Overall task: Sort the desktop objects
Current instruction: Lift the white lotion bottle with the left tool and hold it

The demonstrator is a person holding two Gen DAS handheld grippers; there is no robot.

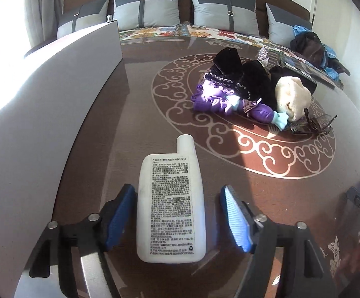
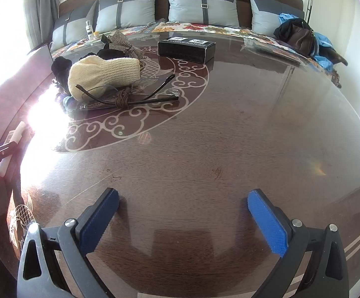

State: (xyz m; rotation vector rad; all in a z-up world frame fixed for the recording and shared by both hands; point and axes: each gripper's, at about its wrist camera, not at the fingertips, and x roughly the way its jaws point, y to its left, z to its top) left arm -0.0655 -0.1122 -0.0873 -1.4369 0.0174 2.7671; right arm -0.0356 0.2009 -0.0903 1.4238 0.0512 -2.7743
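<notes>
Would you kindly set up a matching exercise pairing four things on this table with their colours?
Things:
1. bottle
2. knit pouch
3. box
4. doll

Colours:
A. purple
B. black
C. white
D. cream

Pairs: 1-C, 2-D, 3-B, 4-A

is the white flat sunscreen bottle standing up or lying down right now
Lying down: the white flat sunscreen bottle rests label-up on the dark wooden table, cap pointing away.
</notes>
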